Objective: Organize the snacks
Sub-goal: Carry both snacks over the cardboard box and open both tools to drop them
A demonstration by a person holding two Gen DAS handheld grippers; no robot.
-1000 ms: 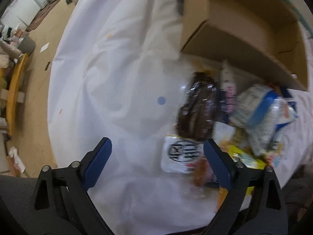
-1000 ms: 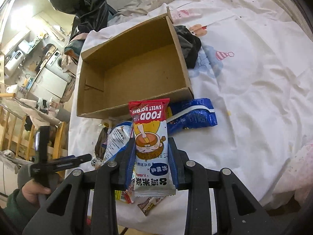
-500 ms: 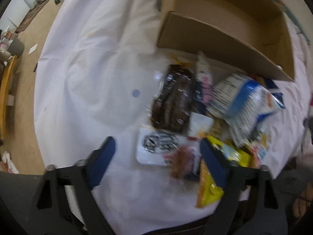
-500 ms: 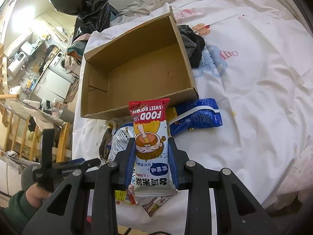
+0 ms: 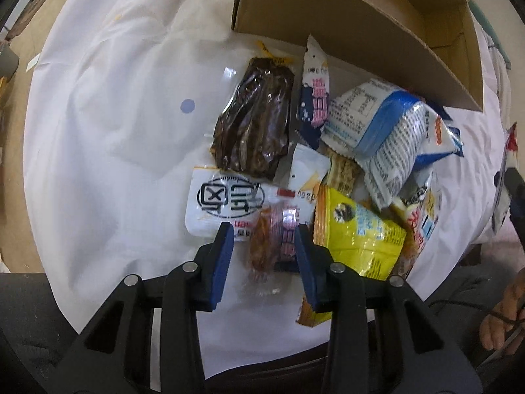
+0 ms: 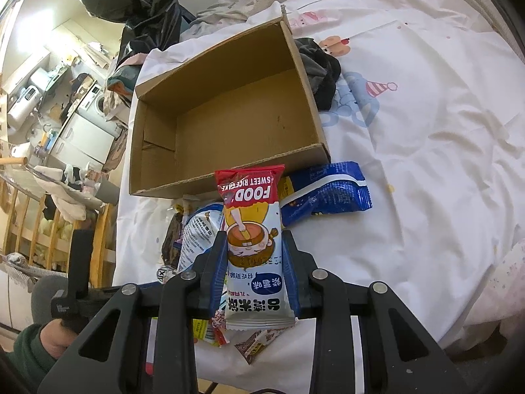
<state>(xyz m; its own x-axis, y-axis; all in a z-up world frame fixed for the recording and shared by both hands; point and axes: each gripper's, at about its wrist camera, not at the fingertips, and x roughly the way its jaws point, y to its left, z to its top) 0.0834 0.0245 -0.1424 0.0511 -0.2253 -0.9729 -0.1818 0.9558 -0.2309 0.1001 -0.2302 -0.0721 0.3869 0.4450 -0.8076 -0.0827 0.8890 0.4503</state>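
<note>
**A:** Left wrist view first: what was in the pile?

**B:** Crinkly plastic mostly. The left gripper (image 5: pixel 265 246) sat low in the middle, its blue-padded jaws closing around a small clear packet of orange-brown snack (image 5: pixel 274 241); couldn't tell if the pads were touching it yet. Above it lay a flat white sachet with a black stamp (image 5: pixel 226 202), a glossy dark brown vacuum pack (image 5: pixel 254 116), a puffy white-and-blue bag (image 5: pixel 390 131) and a shiny yellow pouch (image 5: pixel 356 236). The cardboard box (image 5: pixel 344 23) was across the top, all on a wrinkled white sheet (image 5: pixel 108 124).

**A:** And the right wrist one?

**B:** The right gripper (image 6: pixel 254 262) was pinching a long smooth rice cake packet (image 6: pixel 252 229), red-topped, at bottom centre. The box (image 6: pixel 229 121) was open and plain brown behind it, a blue foil bag (image 6: pixel 325 193) just right of the packet. Cartoon-printed sheet (image 6: pixel 426 131), black bag (image 6: pixel 137 10) and a washing machine (image 6: pixel 95 101) in the upper left.
</note>
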